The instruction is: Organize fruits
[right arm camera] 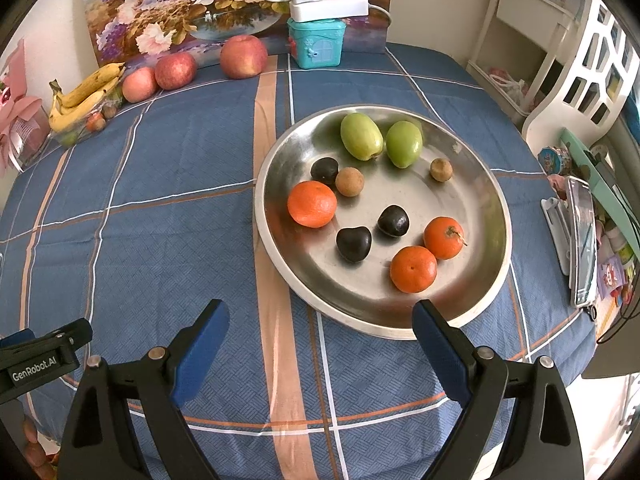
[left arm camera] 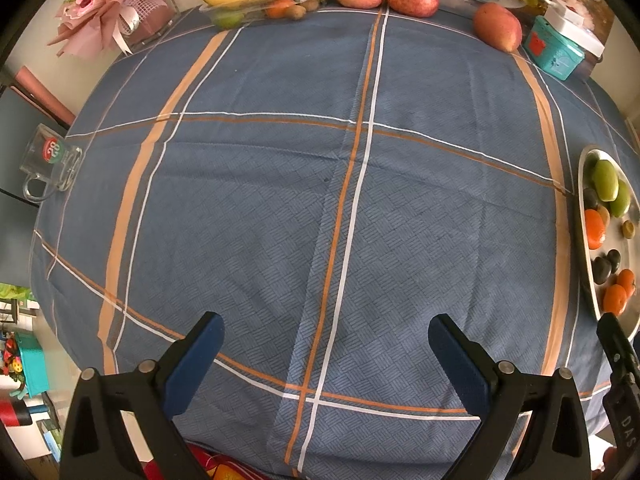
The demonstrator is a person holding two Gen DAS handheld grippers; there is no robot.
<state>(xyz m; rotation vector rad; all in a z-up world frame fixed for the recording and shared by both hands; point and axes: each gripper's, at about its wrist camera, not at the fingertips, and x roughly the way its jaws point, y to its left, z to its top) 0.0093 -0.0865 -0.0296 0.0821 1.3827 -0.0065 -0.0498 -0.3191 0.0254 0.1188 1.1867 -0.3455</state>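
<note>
**Both grippers spread wide over the cloth, fruit resting in the steel plate**

The right gripper [right arm camera: 320,344] has its jaws spread wide and holds nothing; it hovers above the blue checked tablecloth [right arm camera: 168,200], with its right finger just in front of the near rim of the metal plate [right arm camera: 280,160]. The left gripper [left arm camera: 326,360] is likewise wide apart and empty, over bare cloth to the left of the plate [left arm camera: 585,240], whose rim shows at the right edge of the left wrist view.

Inside the plate lie three tangerines: one [right arm camera: 312,204] at its left side and two [right arm camera: 413,269] [right arm camera: 443,237] toward its near side. Three dark plums [right arm camera: 353,243] [right arm camera: 393,221] [right arm camera: 324,171] sit between them. Two green fruits [right arm camera: 361,136] [right arm camera: 404,144] lie side by side at the plate's far side, with two small brown longans [right arm camera: 349,181] [right arm camera: 441,169] nearby.

Beyond the plate, along the table's far edge, stand three red apples [right arm camera: 243,56] [right arm camera: 175,71] [right arm camera: 139,84], a bunch of bananas [right arm camera: 80,104] on a clear tray far left, and a teal box [right arm camera: 316,42] carrying a white power strip [right arm camera: 328,6].
</note>
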